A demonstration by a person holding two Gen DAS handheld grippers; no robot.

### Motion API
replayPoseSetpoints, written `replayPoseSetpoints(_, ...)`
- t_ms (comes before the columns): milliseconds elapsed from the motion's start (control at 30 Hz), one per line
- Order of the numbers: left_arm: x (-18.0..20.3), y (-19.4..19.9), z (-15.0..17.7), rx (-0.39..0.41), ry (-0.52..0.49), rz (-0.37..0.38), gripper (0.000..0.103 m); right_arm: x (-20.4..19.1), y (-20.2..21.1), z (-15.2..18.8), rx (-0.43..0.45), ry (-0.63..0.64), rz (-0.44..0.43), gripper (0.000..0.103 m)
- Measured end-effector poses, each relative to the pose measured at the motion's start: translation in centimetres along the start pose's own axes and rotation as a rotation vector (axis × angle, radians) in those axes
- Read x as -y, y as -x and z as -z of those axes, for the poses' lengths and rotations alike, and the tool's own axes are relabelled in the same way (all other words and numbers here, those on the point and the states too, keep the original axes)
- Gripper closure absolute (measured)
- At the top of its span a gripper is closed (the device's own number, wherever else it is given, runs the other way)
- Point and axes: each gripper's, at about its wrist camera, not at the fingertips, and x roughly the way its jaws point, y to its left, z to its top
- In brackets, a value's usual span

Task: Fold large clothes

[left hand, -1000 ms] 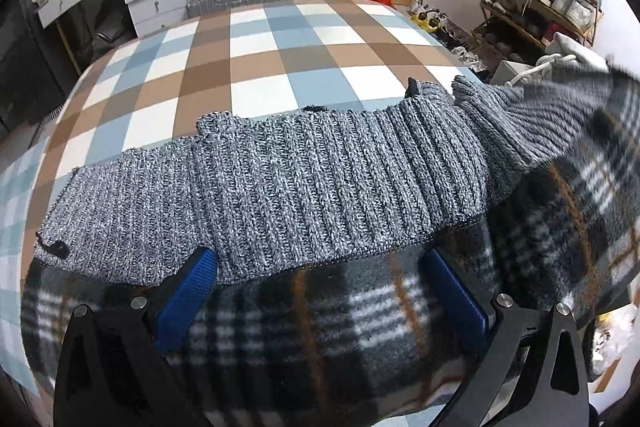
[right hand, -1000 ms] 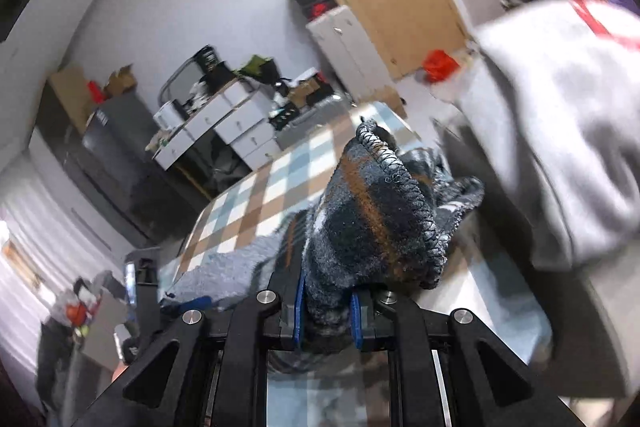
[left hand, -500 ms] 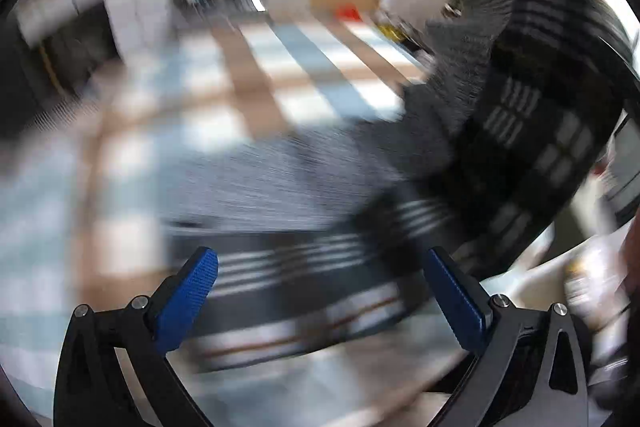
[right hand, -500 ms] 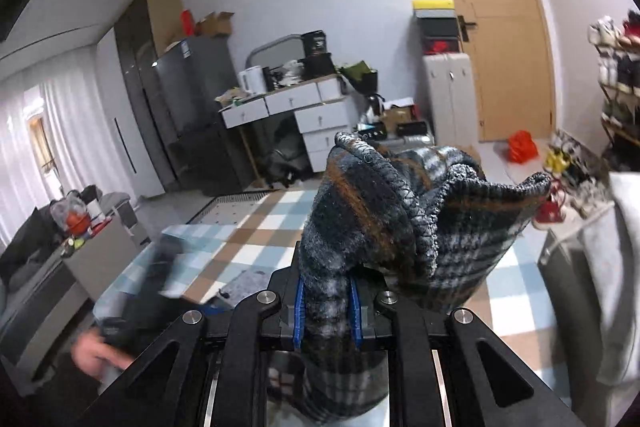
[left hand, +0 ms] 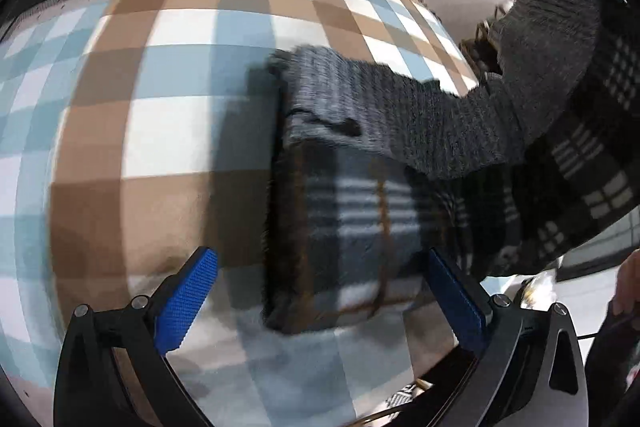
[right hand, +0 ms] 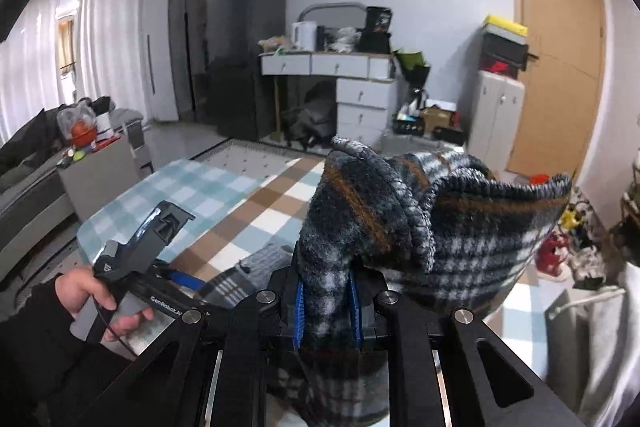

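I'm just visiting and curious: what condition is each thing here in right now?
Plaid garment: one end lifted, the rest lying on the table.
Right claw: shut on plaid garment.
Left claw: open, empty.
Table: covered by checked cloth.
Door: closed.

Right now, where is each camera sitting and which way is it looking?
Left wrist view: sits on the left hand-held gripper, looking steeply down at the checked table and the plaid garment with its grey knit part; its two blue fingers stand wide apart.
Right wrist view: sits on the right hand-held gripper, looking across the room toward the desk and door; its fingers pinch the plaid garment, and the person's left hand shows.
Both views share the table and garment.
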Motion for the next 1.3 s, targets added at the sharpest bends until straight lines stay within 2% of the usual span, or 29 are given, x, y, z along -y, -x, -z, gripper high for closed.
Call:
replayPoseSetpoints(67, -0.8, 1.5, 0.4, 0.05, 0.014, -0.013, 0.003, -1.0, -0.6, -0.3, -0.02, 0.043, -0.013, 0.086)
replayPoseSetpoints(100, -1.3, 1.5, 0.1, 0.051, 0.023, -0.003, 0.003, -1.6, -0.8, -0.5, -0.03, 0.061, -0.018, 0.086)
replayPoseSetpoints(167, -2.5, 1.3, 0.3, 0.03, 0.06, 0.025, 0.003, -2.6, -1.5, -0.9, -0.051, 0.086, -0.023, 0.086)
replayPoseSetpoints(300, -4.4, 0.1, 1.0, -0.032, 0.139, 0.033, 0.003, -4.5, -3.1, -1.9, -0.11, 0.115, -0.024, 0.086)
replayPoseSetpoints(500, -4.4, 1.2, 0.8, -0.003, 0.145, 0.037, 0.003, -9.2, -7.3, -1.5, -0.25, 0.247, 0.011, 0.086)
replayPoseSetpoints(567, -5.1, 2.1, 0.9, 0.029, 0.172, 0.013, 0.003, -10.9, -9.1, -0.5, -0.308, 0.289, 0.011, 0.086)
replayPoseSetpoints(633, -6.5, 3.3, 0.8, 0.066, 0.205, 0.02, 0.003, -12.1, -10.7, 0.6, -0.354, 0.315, 0.004, 0.085)
replayPoseSetpoints(700, -7.5, 5.1, 1.2, 0.137, 0.245, 0.021, 0.003, -13.3, -12.2, 2.1, -0.398, 0.34, -0.018, 0.085)
replayPoseSetpoints(733, -8.2, 6.6, 1.6, 0.192, 0.266, 0.067, 0.003, -13.7, -12.6, 2.6, -0.41, 0.345, -0.023, 0.085)
replayPoseSetpoints(800, -8.9, 8.1, 2.0, 0.246, 0.297, 0.124, 0.003, -14.6, -13.4, 4.1, -0.44, 0.364, -0.041, 0.084)
replayPoseSetpoints(867, -9.6, 9.2, 2.3, 0.294, 0.325, 0.146, 0.003, -15.1, -13.6, 5.1, -0.455, 0.371, -0.066, 0.083)
replayPoseSetpoints(1000, -10.2, 7.5, 1.8, 0.267, 0.391, 0.175, 0.003, -15.8, -13.7, 6.8, -0.478, 0.385, -0.118, 0.081)
replayPoseSetpoints(1100, -8.7, 7.8, 1.1, 0.267, 0.358, 0.201, 0.003, -16.0, -13.9, 7.2, -0.476, 0.383, -0.113, 0.08)
replayPoseSetpoints(1167, -7.6, 10.1, 0.5, 0.319, 0.323, 0.2, 0.003, -15.6, -14.0, 7.1, -0.479, 0.363, -0.12, 0.079)
replayPoseSetpoints(1267, -6.3, 13.1, -0.5, 0.383, 0.279, 0.286, 0.003, -15.2, -14.0, 6.7, -0.482, 0.342, -0.136, 0.079)
replayPoseSetpoints(1300, -5.8, 13.8, -0.8, 0.389, 0.256, 0.291, 0.003, -14.7, -13.8, 6.7, -0.474, 0.337, -0.137, 0.079)
